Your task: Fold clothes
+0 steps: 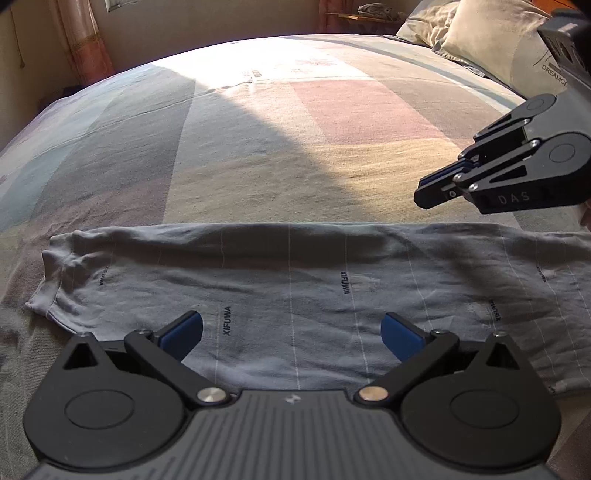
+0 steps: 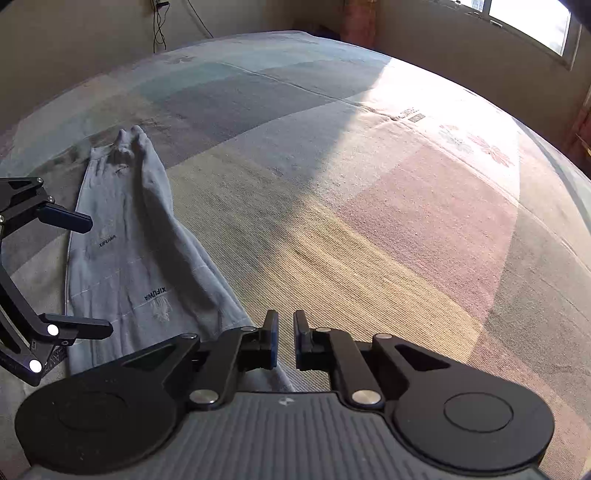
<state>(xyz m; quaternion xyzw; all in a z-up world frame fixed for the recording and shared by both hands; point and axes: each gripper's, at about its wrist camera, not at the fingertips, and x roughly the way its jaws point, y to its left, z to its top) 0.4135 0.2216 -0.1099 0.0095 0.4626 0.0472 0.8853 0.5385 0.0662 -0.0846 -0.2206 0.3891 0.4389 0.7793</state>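
The left tool is held wide open above the garment, its blue pads spread well apart with nothing gripped between them. In the right wrist view the left tool is seen at the left edge, its two black fingers likewise parted over the cloth.

The right tool is nearly closed: only a narrow slit is left between its pads, and nothing is pinched there. In the left wrist view the right tool is seen at the right, lifted off the bed and pointed down towards the garment's far edge, apart from the cloth.

The garment, grey with thin pale lines and the word XIFUWA printed in several places, is laid flat as a long folded band across the near part of the bed. A cuffed end is seen at the band's left in the left wrist view. In the right wrist view the garment is stretched away from the tools, its near edge lying just beside the right tool's left finger.

The bed is covered by a sheet of pale coloured blocks, part sunlit, part shaded. Pillows are seen at the far right of the bed, a curtain at the far left, and a window in the right wrist view.
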